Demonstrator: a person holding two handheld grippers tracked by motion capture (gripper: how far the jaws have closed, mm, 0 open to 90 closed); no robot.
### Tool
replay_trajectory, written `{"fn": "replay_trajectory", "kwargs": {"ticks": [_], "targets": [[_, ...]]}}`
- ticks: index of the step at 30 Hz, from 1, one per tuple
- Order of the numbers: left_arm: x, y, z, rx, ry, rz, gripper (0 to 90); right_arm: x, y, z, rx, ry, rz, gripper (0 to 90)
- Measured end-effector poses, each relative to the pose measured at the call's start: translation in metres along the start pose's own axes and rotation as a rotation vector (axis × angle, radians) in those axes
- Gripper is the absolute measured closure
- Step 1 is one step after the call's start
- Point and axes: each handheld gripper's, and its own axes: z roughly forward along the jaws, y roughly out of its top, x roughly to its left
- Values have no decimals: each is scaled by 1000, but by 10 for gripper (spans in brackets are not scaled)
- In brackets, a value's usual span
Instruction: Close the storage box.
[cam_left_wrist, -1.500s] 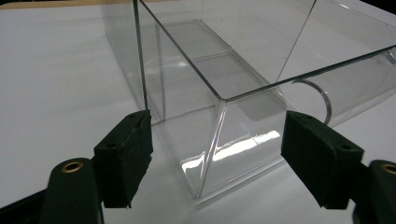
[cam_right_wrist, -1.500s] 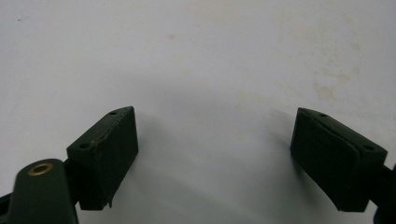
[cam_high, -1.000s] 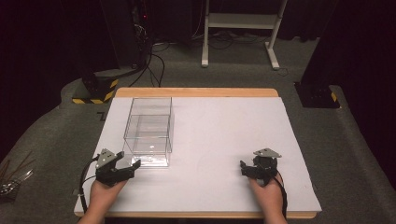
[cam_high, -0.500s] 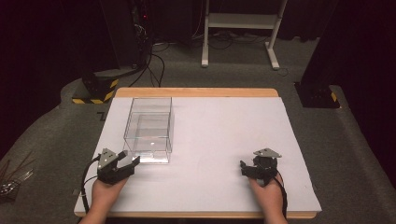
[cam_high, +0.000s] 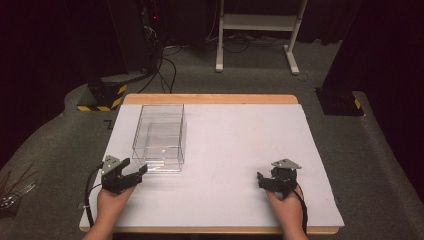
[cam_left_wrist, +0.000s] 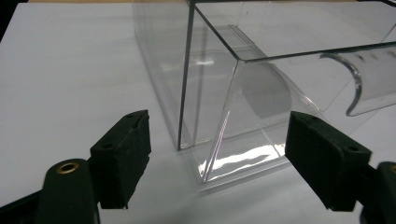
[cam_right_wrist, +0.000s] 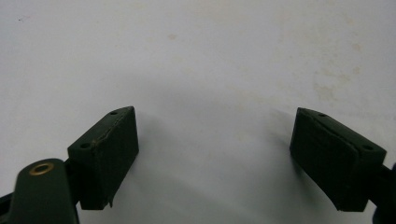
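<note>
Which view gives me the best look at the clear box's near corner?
The left gripper view: the clear box sits close ahead, its near corner sharp between the open jaws. The high view shows the whole box, small and far off.

The clear, glossy plastic box (cam_left_wrist: 261, 93) with smooth walls stands on a matt white paper-like sheet (cam_high: 240, 150) (faintly stained) over a light wooden tabletop (cam_high: 210, 99), beside rough grey carpet (cam_high: 380, 150).
</note>
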Motion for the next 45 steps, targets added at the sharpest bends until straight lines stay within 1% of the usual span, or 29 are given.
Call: {"fn": "replay_trajectory", "kwargs": {"ticks": [2,9,10,11,12,14,15,16,18,21,26,29,30,31,32,33,39,42,43,44,45], "targets": [[1,1,1,-3,5,4,206,0,0,0,0,0,0,153],[3,6,13,-14,28,2,206,0,0,0,0,0,0,153],[4,8,16,-24,33,1,216,0,0,0,-1,-1,0,153],[4,8,16,-24,33,1,216,0,0,0,-1,0,0,153],[5,8,17,-27,29,-12,216,0,0,0,-1,0,0,153],[7,9,20,-33,30,-14,227,0,0,0,-1,0,0,153],[8,10,23,-39,27,-27,230,0,0,0,0,0,0,153],[8,10,23,-39,27,-27,238,0,0,0,0,0,0,153],[8,12,26,-29,30,-22,241,0,0,0,0,0,0,153],[9,17,31,-20,35,-19,274,0,0,0,0,0,0,153],[12,18,35,-23,30,-38,279,0,0,0,0,0,0,153],[14,18,40,-16,42,-48,304,0,0,0,0,0,0,154],[14,18,40,-16,42,-48,313,0,0,0,0,0,0,153],[15,19,41,-2,43,-45,313,0,0,0,0,0,0,153],[15,19,43,0,36,-45,307,0,0,0,0,0,0,154],[15,19,43,3,36,-35,309,0,0,0,0,0,0,153],[14,19,42,4,34,-35,341,0,0,0,0,0,0,153],[12,18,42,7,25,-38,322,0,0,0,-1,0,0,153],[11,18,41,16,19,-30,322,0,0,0,-1,0,0,153],[10,17,41,21,18,-24,274,0,0,0,-1,0,0,153],[9,16,40,25,24,-18,274,0,0,0,-1,0,0,153]]}}
